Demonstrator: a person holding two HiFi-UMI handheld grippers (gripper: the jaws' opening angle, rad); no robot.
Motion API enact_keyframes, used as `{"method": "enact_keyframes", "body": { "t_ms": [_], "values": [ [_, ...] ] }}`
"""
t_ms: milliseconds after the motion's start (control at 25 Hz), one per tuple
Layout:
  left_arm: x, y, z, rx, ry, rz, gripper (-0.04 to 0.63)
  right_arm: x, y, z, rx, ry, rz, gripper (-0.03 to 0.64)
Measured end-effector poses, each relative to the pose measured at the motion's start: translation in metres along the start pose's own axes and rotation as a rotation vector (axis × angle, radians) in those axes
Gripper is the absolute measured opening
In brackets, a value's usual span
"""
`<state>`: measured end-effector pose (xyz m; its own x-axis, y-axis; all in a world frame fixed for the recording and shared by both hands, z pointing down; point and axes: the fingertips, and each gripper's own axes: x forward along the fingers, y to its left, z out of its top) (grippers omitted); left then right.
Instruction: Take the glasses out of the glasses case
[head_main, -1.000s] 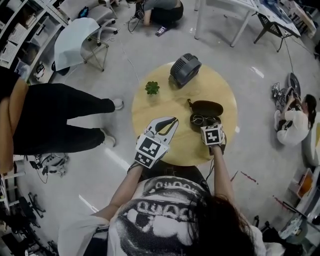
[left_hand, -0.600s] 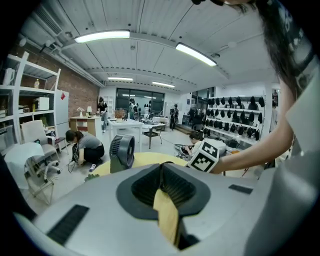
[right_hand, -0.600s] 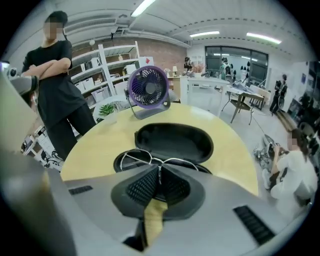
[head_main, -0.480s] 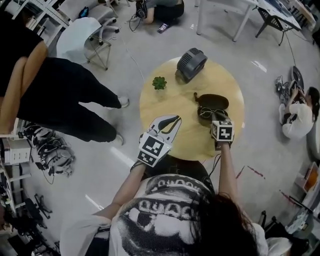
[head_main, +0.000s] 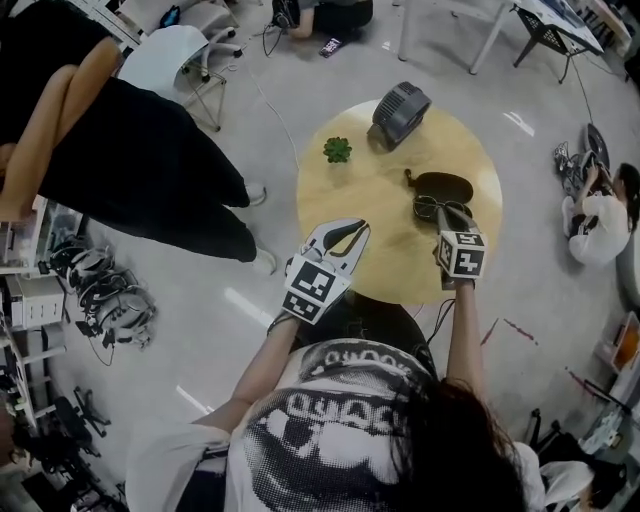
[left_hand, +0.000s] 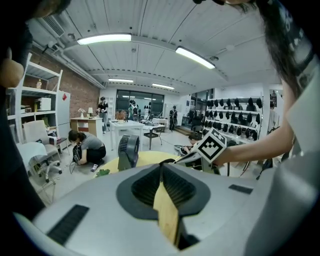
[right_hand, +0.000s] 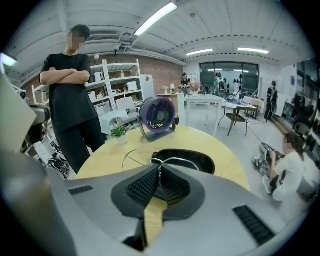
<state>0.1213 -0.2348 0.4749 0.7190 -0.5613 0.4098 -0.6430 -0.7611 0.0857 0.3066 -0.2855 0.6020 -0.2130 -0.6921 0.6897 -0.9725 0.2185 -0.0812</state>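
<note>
My left tongs (head_main: 360, 228) hung clenched on nothing over the near left of the round pale wooden worktop (head_main: 370, 190), parked aside, I'd say, so the other hand had room. Over to the right, my right tongs (head_main: 442, 210) had just nipped shut on the bridge of the thin wire-framed glasses (head_main: 426, 207), the stiffest spot to hold, just above the open black oval glasses case (head_main: 447, 186). A second back they lay down in that case; now they rode up with the tongs!
</note>
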Motion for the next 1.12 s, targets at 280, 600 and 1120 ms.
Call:
{"method": "enact_keyframes", "body": {
  "t_ms": [280,600,1120],
  "values": [
    [-0.027,0.009,-0.012,0.006,-0.018,-0.011,0.026,-0.026,0.039,0.02,-0.007,-0.082,-0.002,0.017],
    [-0.067,0.009,-0.025,0.011,-0.039,-0.025,0.026,-0.073,0.087,0.034,-0.016,-0.17,-0.016,0.017],
    [-0.134,0.001,-0.06,0.004,-0.054,-0.056,0.026,-0.118,0.176,0.001,0.008,-0.203,0.011,0.017]
  ]
}}
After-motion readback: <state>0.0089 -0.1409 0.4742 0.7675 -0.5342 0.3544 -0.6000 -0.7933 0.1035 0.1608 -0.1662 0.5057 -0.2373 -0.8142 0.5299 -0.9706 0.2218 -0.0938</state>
